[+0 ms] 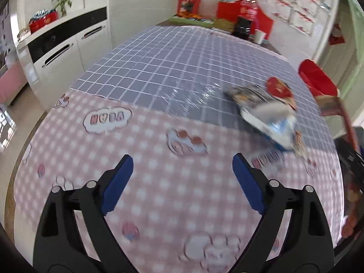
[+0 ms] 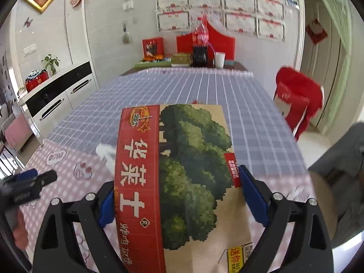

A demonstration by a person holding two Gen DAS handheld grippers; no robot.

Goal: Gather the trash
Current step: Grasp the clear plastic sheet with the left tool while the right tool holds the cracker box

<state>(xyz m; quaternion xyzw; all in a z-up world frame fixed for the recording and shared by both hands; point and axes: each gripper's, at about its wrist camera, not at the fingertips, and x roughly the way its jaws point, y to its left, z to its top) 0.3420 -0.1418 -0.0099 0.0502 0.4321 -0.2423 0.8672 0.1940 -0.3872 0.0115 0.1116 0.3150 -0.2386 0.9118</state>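
Trash: a flat paper bag [image 2: 182,182] printed with a green tree sits between the right gripper's [image 2: 177,193] wide-spread fingers, both blue pads touching its edges. The left gripper's [image 1: 182,182] fingers stand wide apart and empty over the pink-checked surface [image 1: 147,193], with a blurred pile of wrappers [image 1: 266,113] lying beyond its right finger.

Heap of wrappers [image 1: 266,111], right of centre in the left wrist view: motion-blurred, single pieces and print unreadable. Red stool [image 1: 318,79] beyond it: cut by the lens rim. Printed box [image 2: 182,182], right wrist view: lower end runs off the bottom edge (hides the tablecloth behind). White scrap [image 2: 105,153] at its left edge: blurred, partly covered.
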